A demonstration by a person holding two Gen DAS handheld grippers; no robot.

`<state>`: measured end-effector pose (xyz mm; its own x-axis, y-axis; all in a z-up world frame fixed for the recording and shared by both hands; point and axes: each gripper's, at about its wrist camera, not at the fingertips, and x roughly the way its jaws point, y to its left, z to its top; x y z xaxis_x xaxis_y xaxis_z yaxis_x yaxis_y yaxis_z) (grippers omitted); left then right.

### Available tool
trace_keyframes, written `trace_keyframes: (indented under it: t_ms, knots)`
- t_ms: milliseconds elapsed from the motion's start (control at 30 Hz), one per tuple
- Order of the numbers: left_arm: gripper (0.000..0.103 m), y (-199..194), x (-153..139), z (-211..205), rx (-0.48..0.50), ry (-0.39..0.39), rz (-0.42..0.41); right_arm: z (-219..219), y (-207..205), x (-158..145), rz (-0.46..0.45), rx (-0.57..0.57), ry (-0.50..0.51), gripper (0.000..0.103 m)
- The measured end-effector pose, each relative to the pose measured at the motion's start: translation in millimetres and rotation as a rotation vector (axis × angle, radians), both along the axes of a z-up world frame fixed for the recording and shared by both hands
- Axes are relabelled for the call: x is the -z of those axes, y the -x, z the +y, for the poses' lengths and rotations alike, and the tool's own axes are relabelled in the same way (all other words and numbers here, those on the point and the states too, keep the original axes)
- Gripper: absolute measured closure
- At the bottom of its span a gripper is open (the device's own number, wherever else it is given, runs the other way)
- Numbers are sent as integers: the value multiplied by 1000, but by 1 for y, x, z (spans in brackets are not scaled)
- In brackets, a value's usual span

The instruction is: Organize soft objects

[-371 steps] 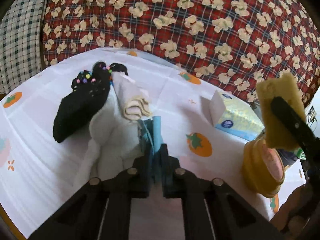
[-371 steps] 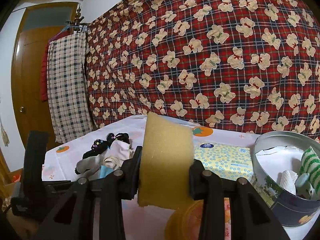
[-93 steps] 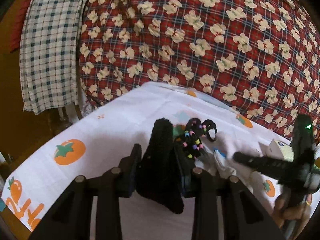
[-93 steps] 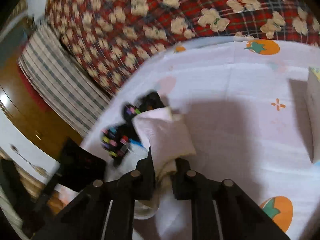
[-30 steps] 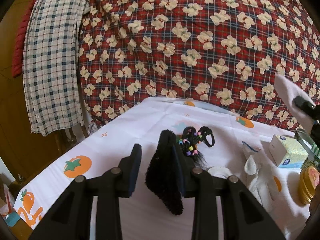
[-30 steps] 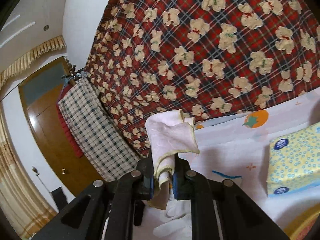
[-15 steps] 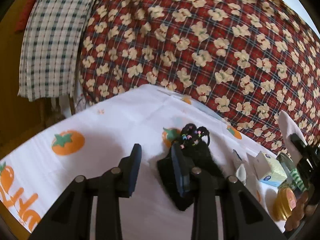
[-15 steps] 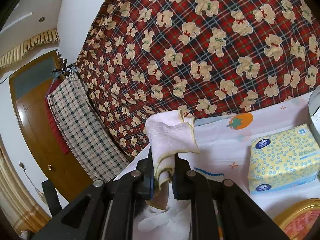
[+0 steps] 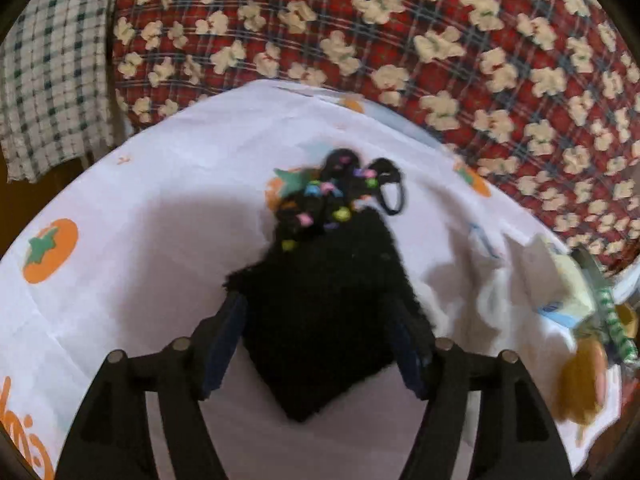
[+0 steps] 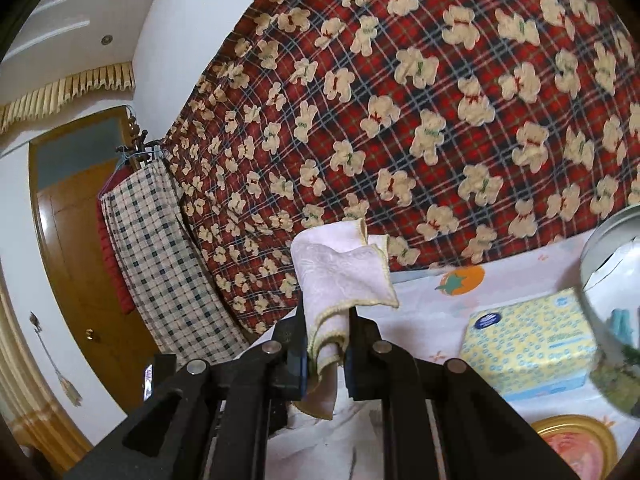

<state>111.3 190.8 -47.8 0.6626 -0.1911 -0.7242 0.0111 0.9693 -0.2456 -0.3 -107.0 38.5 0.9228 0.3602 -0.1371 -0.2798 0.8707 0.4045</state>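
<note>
Letting go of the black fuzzy cloth (image 9: 328, 312) is the left gripper's (image 9: 320, 344) business now: its fingers (image 9: 224, 340) have just been opening and stand well apart on either side of the cloth, pads clear of it. The cloth lies on the table (image 9: 140, 240), whose white cover is printed with orange tomatoes, and its far end touches a bundle of black hair ties with coloured beads (image 9: 340, 196). To finish this well, the left gripper should probably lift straight back so neither pad snags the pile and drags the cloth off its spot.

Further right, a white cloth (image 9: 492, 304) lies beside the black one, then a yellow tissue box (image 10: 528, 344), a gold-rimmed round lid (image 10: 576, 444) nearer the camera and, at the right edge, a round metal tin (image 10: 608, 288).

Over all this the right gripper (image 10: 326, 344) has its fingers pinched nearly together on a folded pink handkerchief with a yellow hem (image 10: 340, 276), held up in the air above the table. Judging from the tin's contents, it likely belongs there; the handkerchief should be carried over the rim before release, since the loose corner could flop outside.
</note>
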Motion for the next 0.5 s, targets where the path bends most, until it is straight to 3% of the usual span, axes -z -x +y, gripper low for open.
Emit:
trace_keyframes:
  t_ms: [33,67,100,133,300,367,500]
  knots:
    - [59,1,-1,1,-3,8,-13,0,0,0,3,1,5,88]
    - [67,3,-2,2,-5,14,-18,0,-2,1,12,-3,5,88]
    - [85,3,-2,5,-11,21,-20,1,-5,3,25,-10,2,88]
    - [94,5,-1,9,-21,39,-21,2,-7,5,43,-19,-2,88]
    - [94,21,-8,22,-35,107,-76,27,-6,10,52,-23,105,88]
    - [94,26,-11,19,-25,95,-101,35,-3,10,36,-22,147,88]
    - [91,25,-10,9,1,64,-75,43,0,11,26,-27,188,88]
